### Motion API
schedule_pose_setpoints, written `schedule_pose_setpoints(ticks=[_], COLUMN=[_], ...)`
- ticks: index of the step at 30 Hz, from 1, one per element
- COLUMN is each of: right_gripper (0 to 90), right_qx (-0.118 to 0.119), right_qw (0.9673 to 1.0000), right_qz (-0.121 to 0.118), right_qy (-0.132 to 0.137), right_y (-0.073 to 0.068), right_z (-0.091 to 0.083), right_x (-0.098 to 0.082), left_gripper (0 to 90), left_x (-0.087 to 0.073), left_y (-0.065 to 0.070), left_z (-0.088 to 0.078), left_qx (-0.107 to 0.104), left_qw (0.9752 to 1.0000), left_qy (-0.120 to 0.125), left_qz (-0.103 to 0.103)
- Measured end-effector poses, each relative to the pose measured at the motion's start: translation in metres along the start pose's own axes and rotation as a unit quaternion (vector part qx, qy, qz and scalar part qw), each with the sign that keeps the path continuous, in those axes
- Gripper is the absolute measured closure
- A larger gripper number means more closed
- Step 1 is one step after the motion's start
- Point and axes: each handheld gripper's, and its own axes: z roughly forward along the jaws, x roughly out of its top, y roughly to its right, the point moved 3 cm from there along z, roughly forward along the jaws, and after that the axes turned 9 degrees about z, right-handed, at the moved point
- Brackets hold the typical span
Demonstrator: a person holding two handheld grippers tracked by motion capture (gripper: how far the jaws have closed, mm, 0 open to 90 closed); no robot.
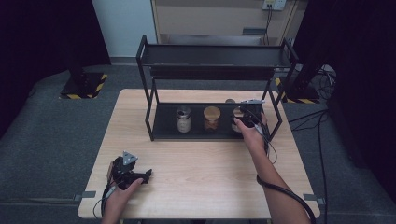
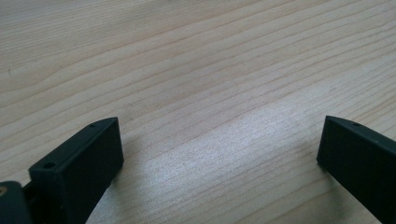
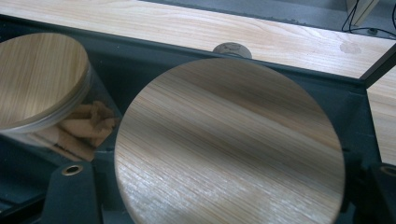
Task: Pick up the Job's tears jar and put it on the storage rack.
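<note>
Three jars stand in a row on the lower shelf of a black rack [image 1: 148, 112] at the tabletop's [image 1: 201, 163] far edge. The right gripper [image 1: 243, 122] pinches the rightmost jar [image 3: 229, 144] below its wooden lid. The left gripper [image 1: 148, 175], jaws spread, rests near the front left corner. No label text is readable.

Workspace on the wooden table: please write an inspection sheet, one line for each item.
Surface: light wooden table, bare in front of the rack.
Job's things: black metal rack; on its lower shelf a dark-lidded jar, a middle jar and a right jar with a round wooden lid.
Clutter: a small round thing behind the rack; what it is cannot be told.
Grippers: left tongs open over bare wood; right tongs closed around the right jar.
Cables: one trails along the right forearm; more on the floor.
Surroundings: grey floor, dark curtains.
</note>
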Motion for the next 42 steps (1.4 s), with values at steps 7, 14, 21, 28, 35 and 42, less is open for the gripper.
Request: schedule_pose_setpoints(ticks=[7, 14, 21, 28, 35, 42], right_gripper=[25.2, 25.2, 25.1, 25.2, 25.2, 25.2], right_qx=[-0.008, -0.013, -0.018, -0.02, -0.019, -0.017], right_qw=[1.0, 0.9999, 0.9998, 0.9996, 0.9996, 0.9996], right_qz=[0.003, 0.01, 0.01, 0.014, 0.014, 0.015], right_qy=[0.0, -0.003, -0.007, -0.01, -0.013, -0.015], right_y=[0.0, 0.001, 0.003, 0.005, 0.005, 0.004], right_z=[0.005, 0.011, 0.016, 0.02, 0.022, 0.025], right_x=[0.008, 0.015, 0.015, 0.012, 0.011, 0.007], left_gripper=[0.0, 0.0, 0.0, 0.0, 0.0, 0.0], left_x=[0.0, 0.0, 0.0, 0.0, 0.0, 0.0], left_y=[0.0, 0.0, 0.0, 0.0, 0.0, 0.0], left_z=[0.0, 0.0, 0.0, 0.0, 0.0, 0.0], left_qx=[0.0, 0.0, 0.0, 0.0, 0.0, 0.0], left_qw=[1.0, 1.0, 1.0, 1.0, 1.0, 1.0], left_qy=[0.0, 0.0, 0.0, 0.0, 0.0, 0.0], left_qz=[0.0, 0.0, 0.0, 0.0, 0.0, 0.0])
